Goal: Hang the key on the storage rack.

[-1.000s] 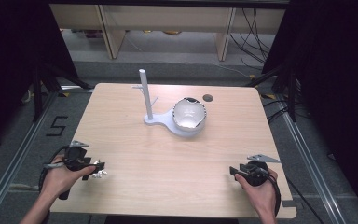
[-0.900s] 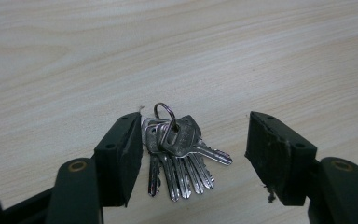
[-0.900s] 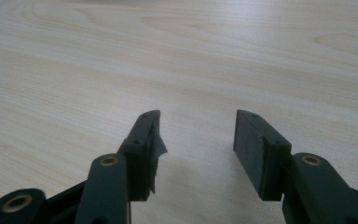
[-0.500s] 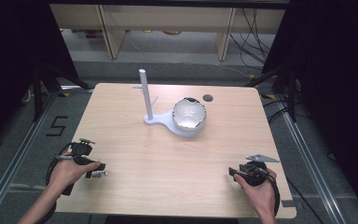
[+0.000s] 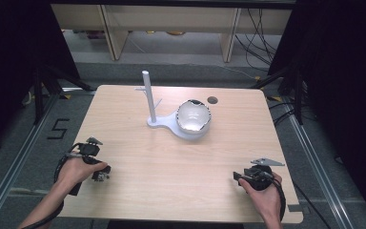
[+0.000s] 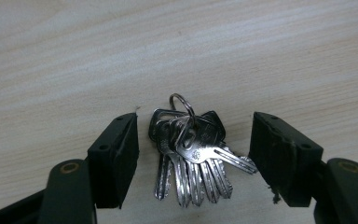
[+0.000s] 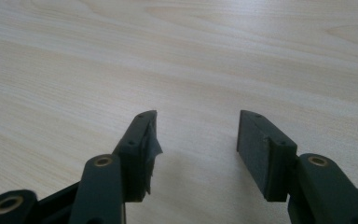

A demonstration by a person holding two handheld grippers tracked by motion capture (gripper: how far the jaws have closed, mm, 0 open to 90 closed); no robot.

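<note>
Left tongs (image 6: 193, 140) gape around keys (image 6: 191, 154), untouched.

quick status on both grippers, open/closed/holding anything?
Left gripper: open, jaws either side of the bunch of keys lying on the table, not gripping it.
Right gripper: open, holding nothing, bare table between its jaws.

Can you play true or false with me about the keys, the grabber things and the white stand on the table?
1. The left gripper has its fingers open on either side of a bunch of keys. True.
2. The right gripper is holding a key. False: its fingers are open with bare table between them.
3. The keys are joined on a ring. True.
4. The white stand lies tipped over. False: its post stands upright.
</note>
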